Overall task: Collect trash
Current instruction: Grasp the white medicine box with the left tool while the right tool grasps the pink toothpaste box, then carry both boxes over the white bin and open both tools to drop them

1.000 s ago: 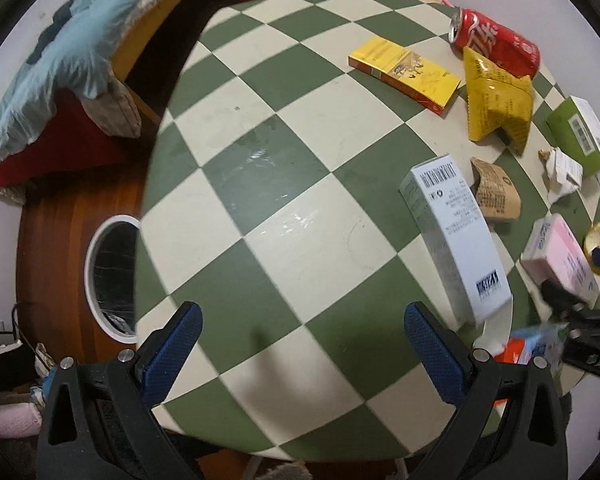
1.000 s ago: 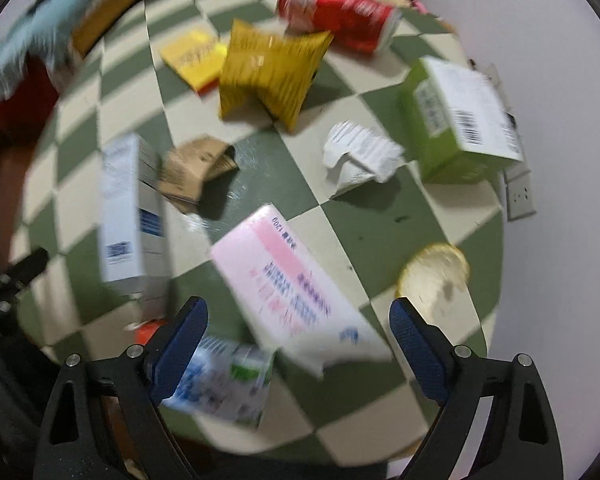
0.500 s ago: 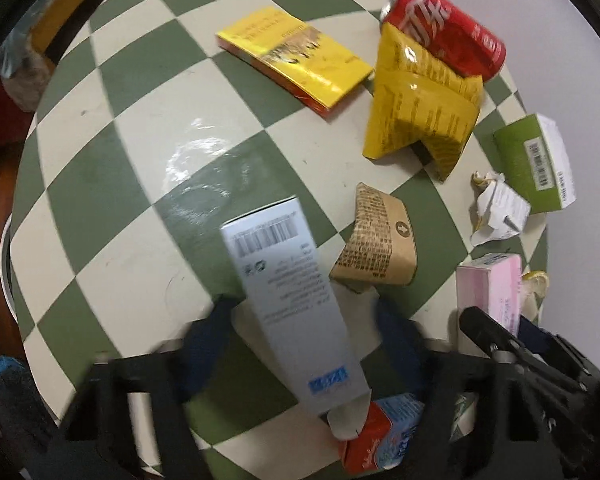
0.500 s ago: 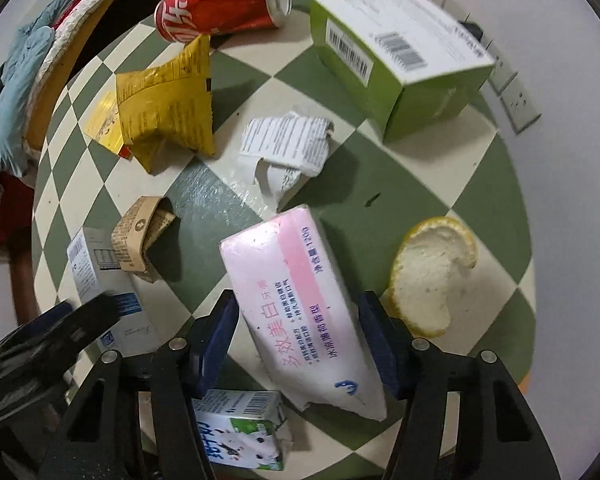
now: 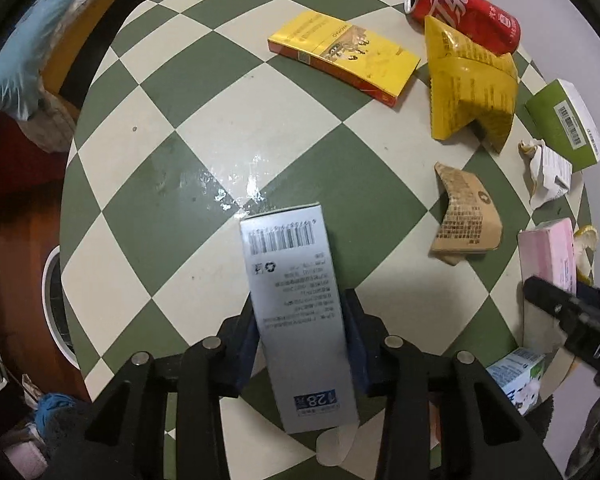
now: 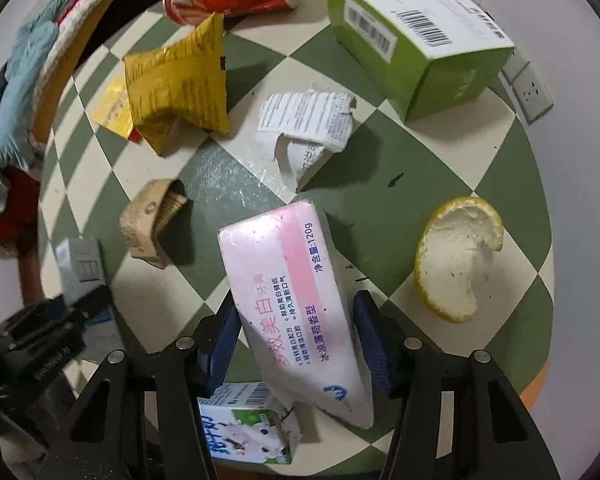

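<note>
My left gripper [image 5: 300, 340] is shut on a long grey-blue box [image 5: 296, 312] that lies on the checkered round table [image 5: 204, 184]. My right gripper [image 6: 296, 344] is shut on a pink and white toothpaste box [image 6: 296, 300]; that box also shows in the left wrist view [image 5: 548, 256]. Other trash lies around: a red cola can [image 5: 464, 12], a yellow flat box [image 5: 344, 54], a yellow snack bag [image 5: 468, 84], a brown paper sleeve [image 5: 464, 216], a crumpled receipt [image 6: 308, 124], a green box [image 6: 416, 36], a citrus peel [image 6: 456, 260] and a small milk carton [image 6: 244, 428].
A white-rimmed bin [image 5: 56, 304] stands on the floor left of the table. A chair with light blue cloth [image 5: 16, 64] is at the far left. A wall with sockets [image 6: 528, 80] runs along the table's right side.
Both grippers moved forward and closed. The left one went from open over bare table to gripping the grey-blue box. The right one closed on the pink box.
</note>
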Demonstrator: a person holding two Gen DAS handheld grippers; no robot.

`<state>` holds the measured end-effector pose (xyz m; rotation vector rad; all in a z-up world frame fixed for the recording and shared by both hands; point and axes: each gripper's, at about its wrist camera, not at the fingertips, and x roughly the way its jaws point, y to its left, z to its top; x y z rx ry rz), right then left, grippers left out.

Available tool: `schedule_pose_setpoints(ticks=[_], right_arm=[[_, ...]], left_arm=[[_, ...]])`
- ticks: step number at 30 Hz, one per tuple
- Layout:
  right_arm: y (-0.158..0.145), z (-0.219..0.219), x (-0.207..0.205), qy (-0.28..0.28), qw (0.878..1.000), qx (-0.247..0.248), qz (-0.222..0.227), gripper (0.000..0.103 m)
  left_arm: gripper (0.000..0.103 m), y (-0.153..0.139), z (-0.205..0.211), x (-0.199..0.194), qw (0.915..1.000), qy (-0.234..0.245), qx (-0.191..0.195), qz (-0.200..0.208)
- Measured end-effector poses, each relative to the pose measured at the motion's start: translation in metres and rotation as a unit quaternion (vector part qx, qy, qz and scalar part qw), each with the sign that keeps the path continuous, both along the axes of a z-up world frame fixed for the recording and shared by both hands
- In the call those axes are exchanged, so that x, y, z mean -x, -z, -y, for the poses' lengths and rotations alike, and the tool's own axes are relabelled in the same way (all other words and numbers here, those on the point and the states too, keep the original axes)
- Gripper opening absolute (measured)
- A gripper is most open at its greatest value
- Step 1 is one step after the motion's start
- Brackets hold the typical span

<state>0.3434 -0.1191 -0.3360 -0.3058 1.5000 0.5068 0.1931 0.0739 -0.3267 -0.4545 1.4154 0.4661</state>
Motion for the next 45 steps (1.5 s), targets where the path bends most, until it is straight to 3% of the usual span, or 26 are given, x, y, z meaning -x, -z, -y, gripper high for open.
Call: schedule_pose_setpoints(ticks=[4,5,9,15,21,30,33,37,45], right_arm=[[0.001,-0.010,0.011,-0.031,0.999,0.034,0.027,0.057],[0.000,-0.011,0.013,-0.034,0.998,0.042,0.036,0.053],[-0.008,-0.014,0.022,-0.025,0.998,0.032,0.050,0.051],[-0.056,-0.020,0.039,-0.017,0.996,-0.015,0.085,0.051],[-0.117,-0.040,0.050,-0.025,0.991,-0.072,0.114,0.051],[-0.174,-0.130,0.121,-0.086,0.975,-0.159,0.127,0.051],[-0.171,-0.171,0.156,-0.113,0.971,-0.182,0.109,0.051],[-0.144,-0.228,0.204,-0.147,0.968,-0.192,0.069,0.051],[-0.046,-0.339,0.289,-0.204,0.966,-0.156,-0.018,0.051]], left_arm=[[0.033,0.001,-0.003,-0.003,0.9999,-0.005,-0.009,0.007],[0.033,-0.003,-0.013,-0.006,0.9999,-0.005,-0.012,0.008],[0.032,-0.032,-0.017,0.004,0.9988,-0.008,-0.031,0.038],[0.032,-0.092,-0.019,0.029,0.9926,-0.015,-0.075,0.094],[0.032,-0.142,-0.052,0.057,0.9836,-0.030,-0.109,0.140],[0.032,-0.189,-0.111,0.130,0.9715,-0.075,-0.140,0.176],[0.032,-0.188,-0.138,0.163,0.9708,-0.098,-0.130,0.176],[0.032,-0.166,-0.182,0.214,0.9706,-0.141,-0.104,0.166],[0.033,-0.063,-0.270,0.304,0.9642,-0.237,-0.021,0.118]])
